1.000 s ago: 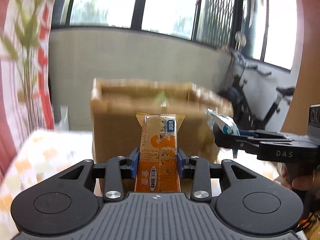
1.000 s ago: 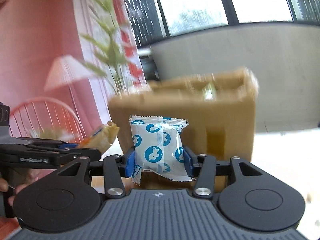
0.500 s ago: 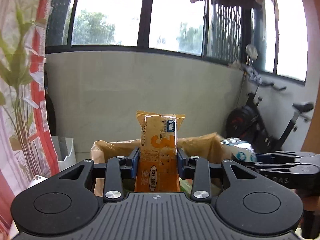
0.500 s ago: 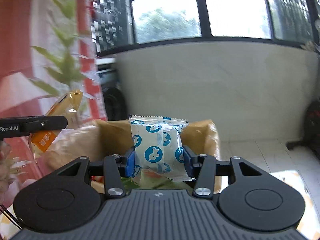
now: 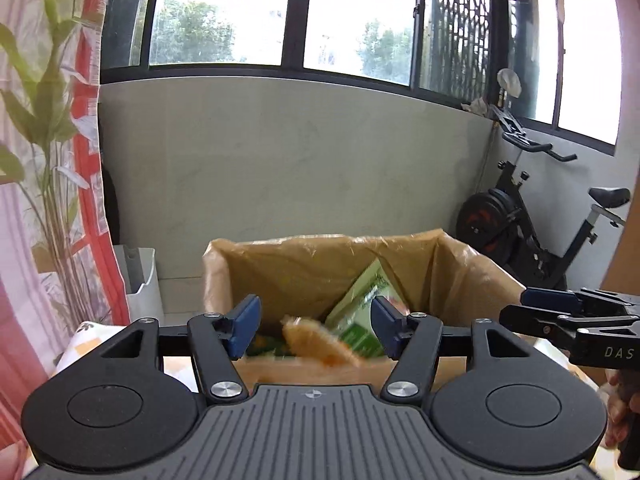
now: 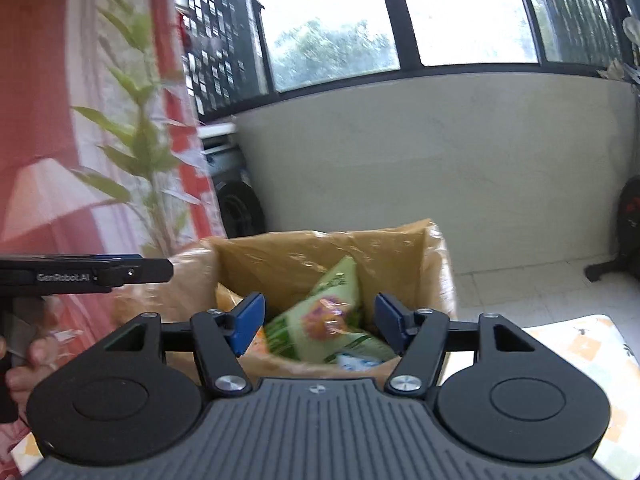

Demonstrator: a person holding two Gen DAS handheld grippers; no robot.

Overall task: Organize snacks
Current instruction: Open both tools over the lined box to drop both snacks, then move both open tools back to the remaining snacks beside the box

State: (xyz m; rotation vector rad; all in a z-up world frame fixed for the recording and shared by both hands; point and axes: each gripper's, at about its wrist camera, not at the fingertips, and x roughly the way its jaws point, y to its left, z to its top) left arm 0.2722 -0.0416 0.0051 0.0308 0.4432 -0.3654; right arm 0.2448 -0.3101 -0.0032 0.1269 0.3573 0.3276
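Observation:
A cardboard box point(image 5: 472, 264) lined with clear plastic stands in front of both grippers; it also shows in the right wrist view point(image 6: 436, 264). My left gripper point(image 5: 314, 326) is open over its near edge, and the orange snack bar point(image 5: 316, 344), blurred, is dropping into the box. My right gripper point(image 6: 320, 326) is open and empty above the box; the white-and-blue packet point(image 6: 354, 360) lies inside by the near wall. A green snack bag point(image 6: 320, 320) leans inside the box, also in the left wrist view point(image 5: 364, 300).
An exercise bike point(image 5: 532, 232) stands at the right by the wall. A plant point(image 6: 136, 148) and a red-and-white curtain point(image 5: 86, 184) are at the left. A white bin point(image 5: 142, 284) stands behind the table. The patterned tablecloth point(image 6: 580, 356) shows at the right.
Both grippers opened over the box. The orange bar left the left gripper and is falling in; the white-and-blue packet left the right gripper and lies in the box.

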